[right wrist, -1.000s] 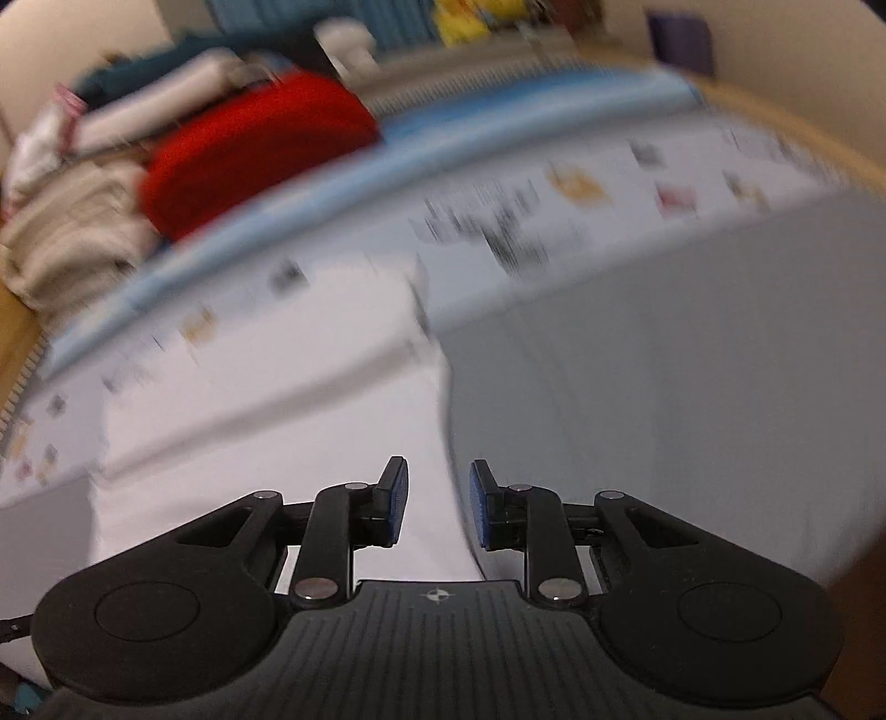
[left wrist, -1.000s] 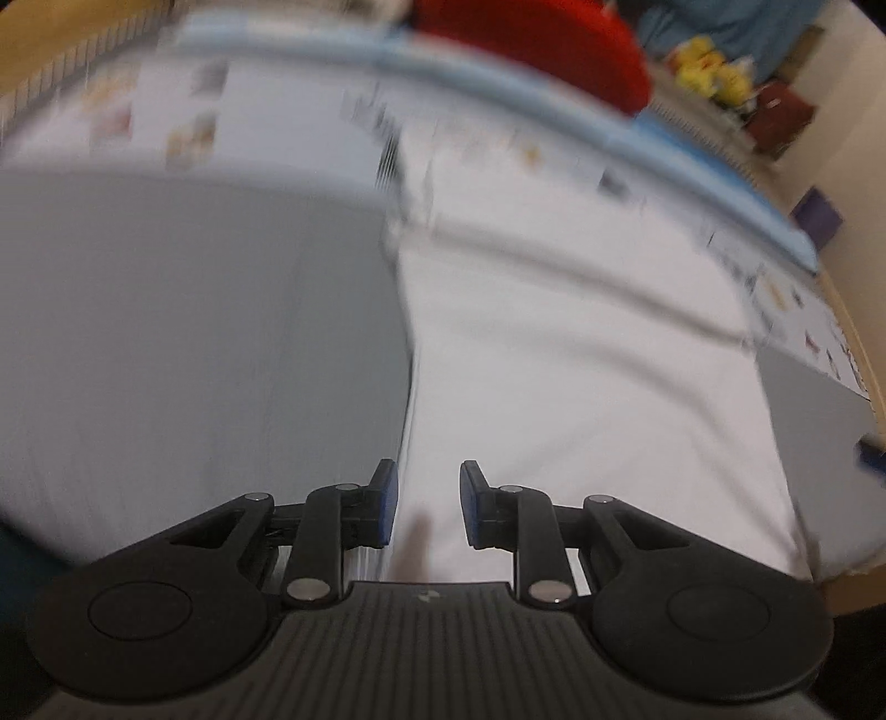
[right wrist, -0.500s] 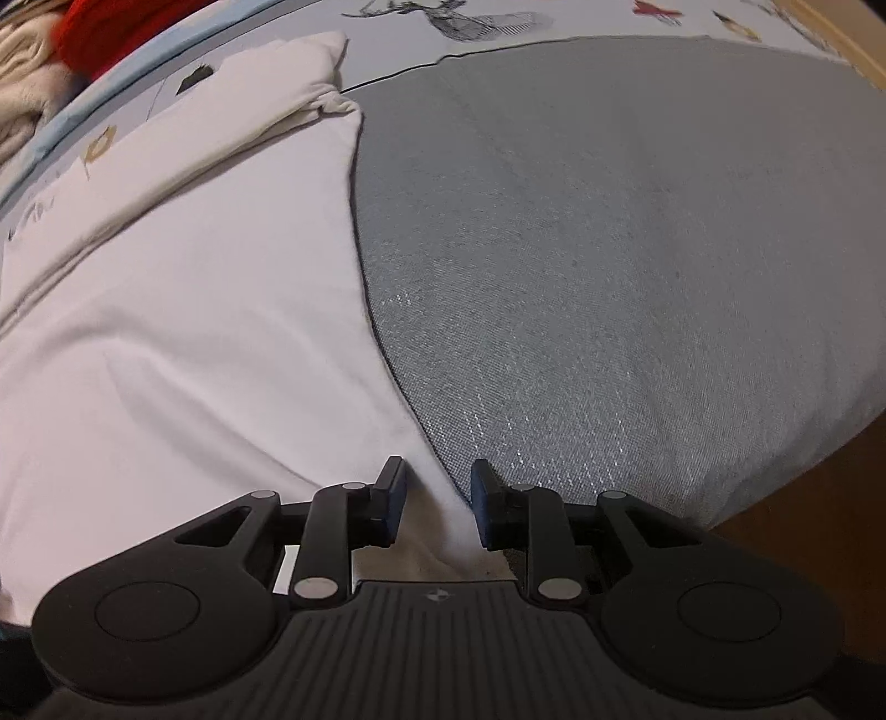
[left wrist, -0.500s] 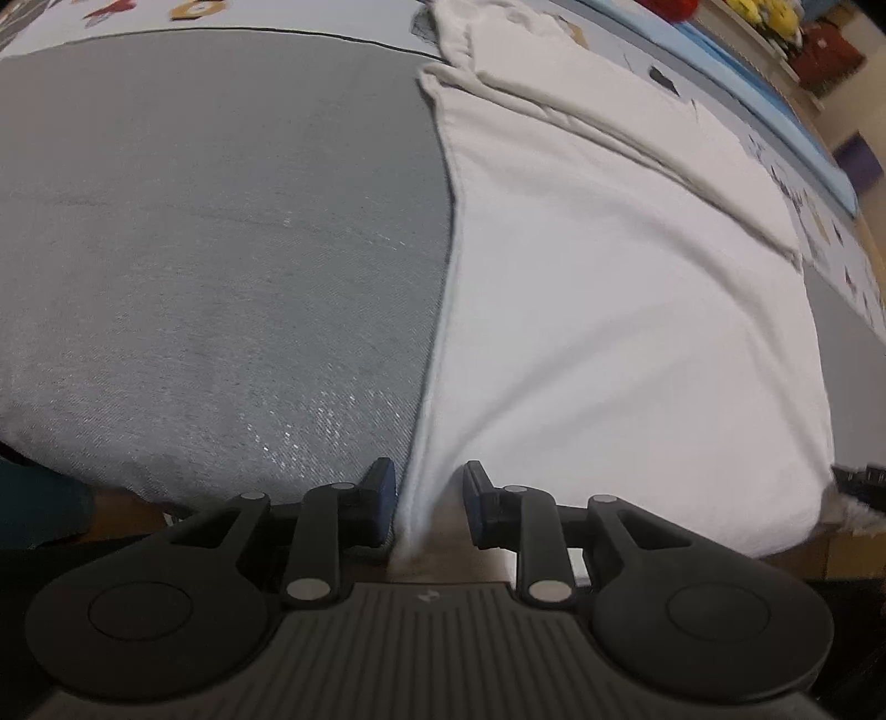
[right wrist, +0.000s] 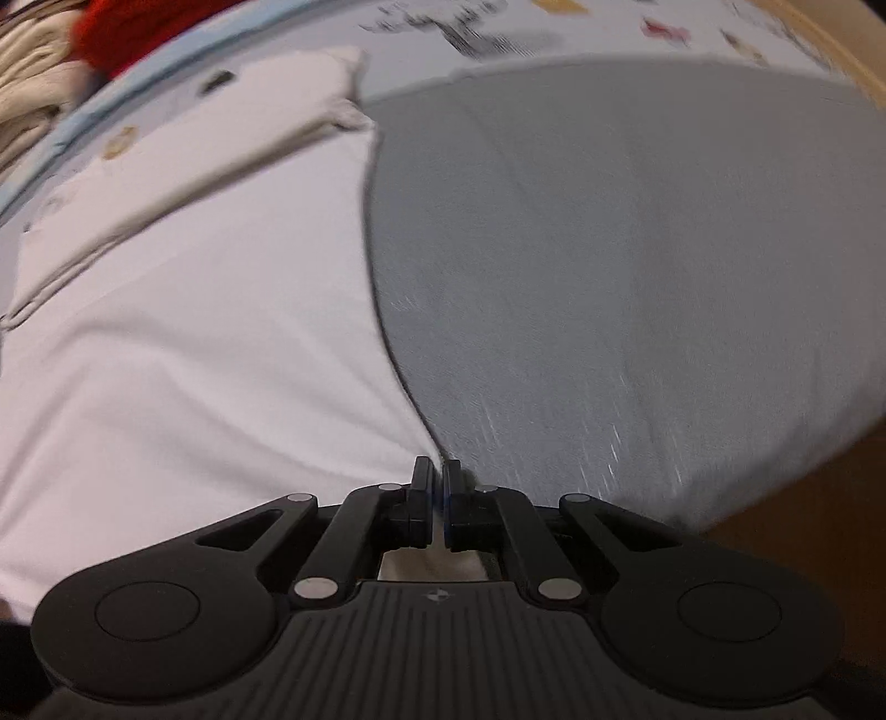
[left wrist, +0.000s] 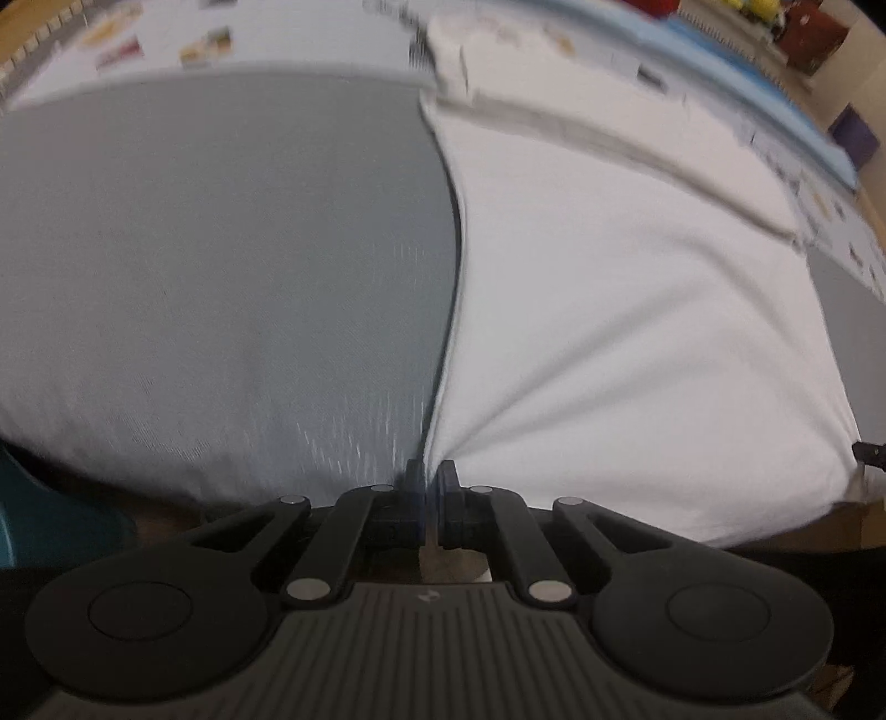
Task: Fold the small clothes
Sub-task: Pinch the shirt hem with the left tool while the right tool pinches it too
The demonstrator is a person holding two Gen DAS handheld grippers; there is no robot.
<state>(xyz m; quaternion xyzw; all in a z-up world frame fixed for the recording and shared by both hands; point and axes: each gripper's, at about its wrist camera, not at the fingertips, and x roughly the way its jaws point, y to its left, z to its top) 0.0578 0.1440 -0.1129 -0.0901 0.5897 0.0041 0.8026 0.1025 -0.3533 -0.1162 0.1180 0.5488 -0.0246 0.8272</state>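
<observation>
A white garment (left wrist: 637,310) lies flat on a grey mat (left wrist: 221,277), its far part folded over into a band. In the left wrist view my left gripper (left wrist: 431,476) is shut on the garment's near left corner, and creases fan out from the pinch. The right wrist view shows the same white garment (right wrist: 183,354) to the left of the grey mat (right wrist: 637,266). My right gripper (right wrist: 437,473) is shut on the garment's near right corner, right at the cloth's edge.
A printed white sheet (right wrist: 498,22) lies beyond the mat, with a light blue strip behind it. A red cloth (right wrist: 127,22) and beige clothes (right wrist: 27,88) are piled at the far left of the right view. Brown floor (right wrist: 803,526) shows past the mat's near edge.
Both grippers went from open astride the garment's near corners to shut on them. The views dipped toward the cloth and have tilted back up a little, with motion blur now.
</observation>
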